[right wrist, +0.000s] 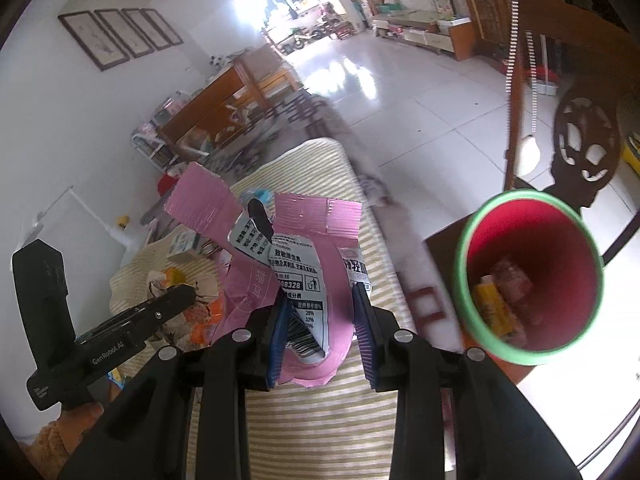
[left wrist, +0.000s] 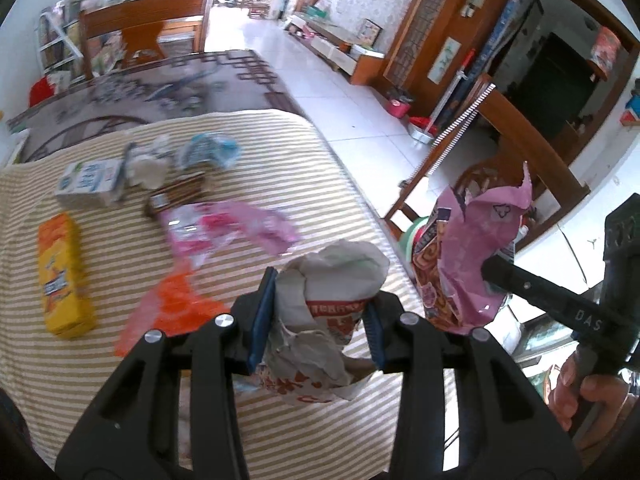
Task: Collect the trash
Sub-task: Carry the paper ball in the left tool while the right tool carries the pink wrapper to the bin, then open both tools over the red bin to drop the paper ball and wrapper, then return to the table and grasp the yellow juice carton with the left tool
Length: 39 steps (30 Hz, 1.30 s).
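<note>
Two grippers work above a counter (left wrist: 328, 168) covered with a beige striped cloth, beside a white tiled floor (right wrist: 420, 120). Off the counter's edge, in the right wrist view, stands a bin (right wrist: 472, 320) with a green rim and red inside; a yellow carton (right wrist: 494, 308) and some blurred wrappers lie at its bottom.

On the cloth, the left wrist view shows scattered trash: a yellow-orange box (left wrist: 64, 276) near the left edge, a white and blue carton (left wrist: 90, 184) farther back, a pink and white wrapper (left wrist: 232, 228) in the middle, an orange plastic scrap (left wrist: 168, 312) just beside the left gripper, a brown wrapper (left wrist: 176, 196), crumpled white tissue (left wrist: 146, 162) and a pale blue wrapper (left wrist: 208, 152).

The left gripper (left wrist: 316, 332) has its jaws closed on a crumpled white paper bag (left wrist: 332, 276) with red print, held over the counter near its edge. The right gripper (right wrist: 324, 336) has its jaws closed on a torn pink snack bag (right wrist: 300, 264), held upright over the counter edge, with the bin to its right.
</note>
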{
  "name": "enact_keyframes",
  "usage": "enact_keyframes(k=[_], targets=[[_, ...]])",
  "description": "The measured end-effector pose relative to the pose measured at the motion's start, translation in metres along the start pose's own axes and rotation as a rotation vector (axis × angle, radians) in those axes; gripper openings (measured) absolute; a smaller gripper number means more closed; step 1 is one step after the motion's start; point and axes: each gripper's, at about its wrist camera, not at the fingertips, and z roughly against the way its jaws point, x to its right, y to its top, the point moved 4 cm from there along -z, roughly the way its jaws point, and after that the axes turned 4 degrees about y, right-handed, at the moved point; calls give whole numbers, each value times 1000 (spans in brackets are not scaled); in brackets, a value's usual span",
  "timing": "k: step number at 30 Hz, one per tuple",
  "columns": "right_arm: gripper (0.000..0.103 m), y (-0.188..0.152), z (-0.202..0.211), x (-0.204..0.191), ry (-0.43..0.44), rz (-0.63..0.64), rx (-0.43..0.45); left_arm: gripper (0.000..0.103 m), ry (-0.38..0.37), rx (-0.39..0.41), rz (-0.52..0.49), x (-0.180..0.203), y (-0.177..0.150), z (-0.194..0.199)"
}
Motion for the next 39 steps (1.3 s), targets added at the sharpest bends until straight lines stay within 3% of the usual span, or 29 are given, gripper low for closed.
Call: enact_keyframes(k=[10, 16, 23, 25, 26, 28, 29, 30, 32, 39], targets=[[30, 13, 31, 84, -76, -104, 38, 38, -70, -26, -114, 87, 13, -38], [30, 14, 44, 129, -148, -178, 47, 38, -186, -81, -151, 149, 29, -73], [31, 11, 60, 178, -223, -265, 62, 38, -233, -100, -210, 199, 41, -96], [31, 14, 63, 188, -235, -278, 67, 42, -242, -108, -221, 208, 43, -102], [32, 15, 64, 191, -238, -278, 68, 50, -252, -119, -223, 213, 45, -107], [34, 20, 65, 196, -242, -278, 79, 78, -259, -126, -216, 218, 47, -112], [41, 23, 66, 198, -243, -282, 87, 81, -264, -118, -204, 219, 48, -113], [55, 26, 67, 200, -243, -292, 97, 82, -269, -116, -198, 220, 50, -113], [61, 31, 70, 204, -256, -304, 123, 82, -269, -124, -198, 220, 50, -112], [61, 32, 66, 202, -258, -311, 123, 82, -203, -82, -186, 190, 50, -94]])
